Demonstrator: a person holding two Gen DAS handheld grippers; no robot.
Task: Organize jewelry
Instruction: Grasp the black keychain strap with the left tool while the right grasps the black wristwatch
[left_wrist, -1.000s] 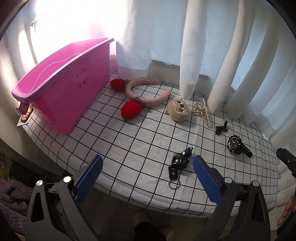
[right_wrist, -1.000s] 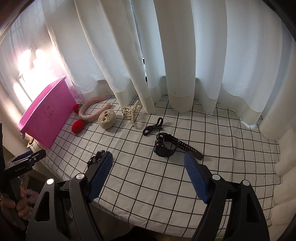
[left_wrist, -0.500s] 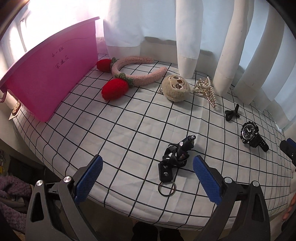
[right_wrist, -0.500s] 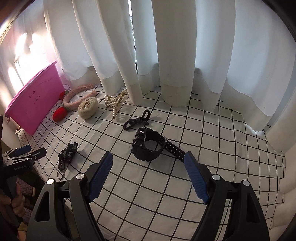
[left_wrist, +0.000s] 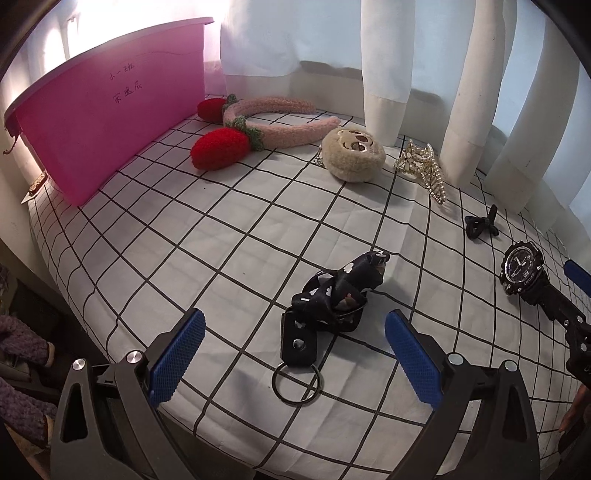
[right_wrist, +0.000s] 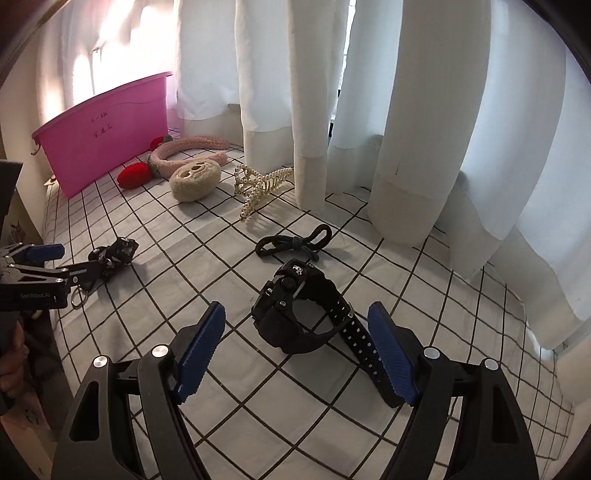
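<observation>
Two hand-held grippers are held spread wide, empty, over the grid-patterned counter (left_wrist: 229, 229). The left hand-held gripper (left_wrist: 295, 349) is poised around a dark ribbon keychain with metal ring (left_wrist: 328, 306). The right hand-held gripper (right_wrist: 295, 347) is placed about a black plastic wristwatch (right_wrist: 299, 306).

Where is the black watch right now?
In the right wrist view the black watch lies on the checked cloth, just ahead of the open right tongs, with a black hair tie right behind it.

Pink bin (left_wrist: 110, 122); white tablecloth (left_wrist: 207, 236) with black grid; red strawberries on pink headband (left_wrist: 280, 122); beige plush face (left_wrist: 352, 155); black watch (right_wrist: 295, 306); black strap (left_wrist: 336, 295) with white hearts; white curtains (right_wrist: 424, 110).
</observation>
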